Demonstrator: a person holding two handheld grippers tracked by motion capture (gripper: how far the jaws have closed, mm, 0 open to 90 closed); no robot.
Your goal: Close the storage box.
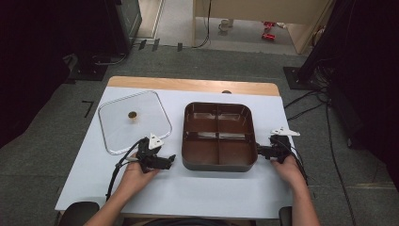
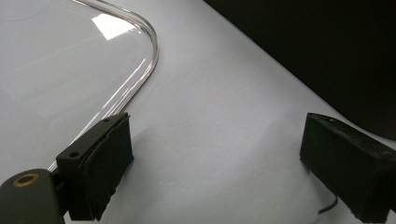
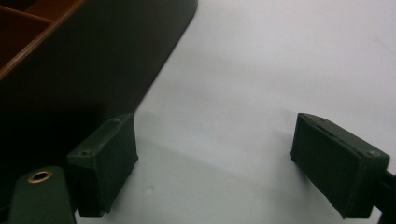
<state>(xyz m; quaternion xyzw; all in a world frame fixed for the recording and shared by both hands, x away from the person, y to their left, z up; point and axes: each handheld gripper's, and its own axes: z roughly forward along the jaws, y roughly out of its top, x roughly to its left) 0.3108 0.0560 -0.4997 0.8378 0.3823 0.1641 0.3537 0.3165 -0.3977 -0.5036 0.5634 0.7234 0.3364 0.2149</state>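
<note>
Tray, rigid, probably light, slick-walled; sat between left gripper and right gripper, both spread, empty; best taken by rim.

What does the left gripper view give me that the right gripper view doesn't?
Left gripper view alone: the rounded corner and rim of the clear lid, lying flat just beyond the left gripper. Right gripper view alone: the divided brown tray's inner partitions and rim, with its dark outer wall beside the right gripper. Both share the white table cover, and in each the jaws stand wide apart with nothing between them. The tray's dark wall also crosses the left view's upper right.
</note>
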